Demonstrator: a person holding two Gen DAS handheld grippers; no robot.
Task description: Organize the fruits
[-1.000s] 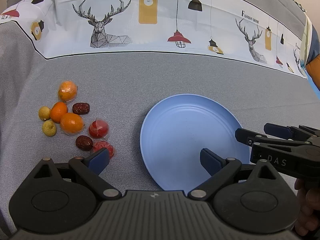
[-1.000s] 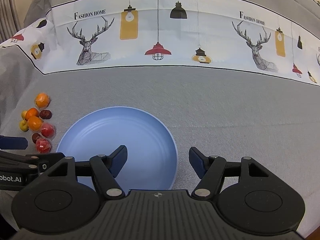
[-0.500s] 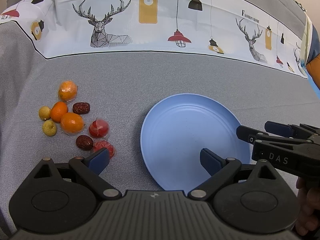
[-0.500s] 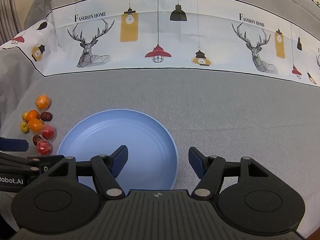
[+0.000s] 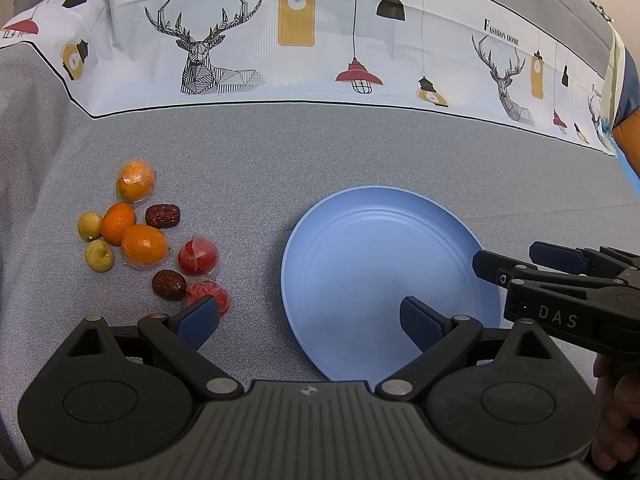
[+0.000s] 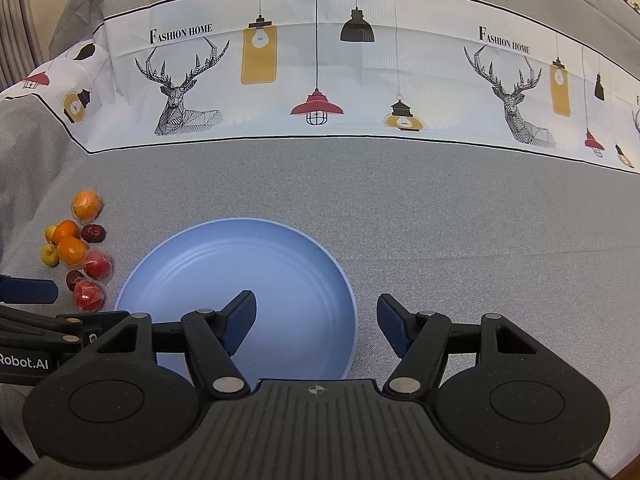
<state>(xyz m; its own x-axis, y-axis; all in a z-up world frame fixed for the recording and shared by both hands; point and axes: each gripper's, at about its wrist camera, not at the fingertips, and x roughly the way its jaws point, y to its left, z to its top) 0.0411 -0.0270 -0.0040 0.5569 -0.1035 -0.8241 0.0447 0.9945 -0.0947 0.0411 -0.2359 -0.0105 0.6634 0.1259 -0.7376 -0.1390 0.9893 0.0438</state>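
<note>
An empty blue plate [image 5: 384, 264] lies on the grey tablecloth; it also shows in the right wrist view [image 6: 240, 264]. Left of it is a cluster of small fruits: oranges [image 5: 144, 247], dark red dates [image 5: 162, 216], wrapped red fruits [image 5: 197, 257] and small yellow fruits [image 5: 98, 255]. The cluster also shows at the far left of the right wrist view [image 6: 76, 250]. My left gripper [image 5: 310, 322] is open and empty, between the cluster and the plate. My right gripper [image 6: 316, 320] is open and empty over the plate's right rim; it also shows in the left wrist view [image 5: 532, 260].
A white band printed with deer and lamps [image 5: 320, 40] runs across the far side of the cloth. The cloth folds down at the far left [image 6: 24, 128]. A person's sleeve [image 5: 628, 120] is at the right edge.
The right gripper has drifted slightly down and back; the plate sits a touch lower in its view. The left gripper and the fruits have not moved.
</note>
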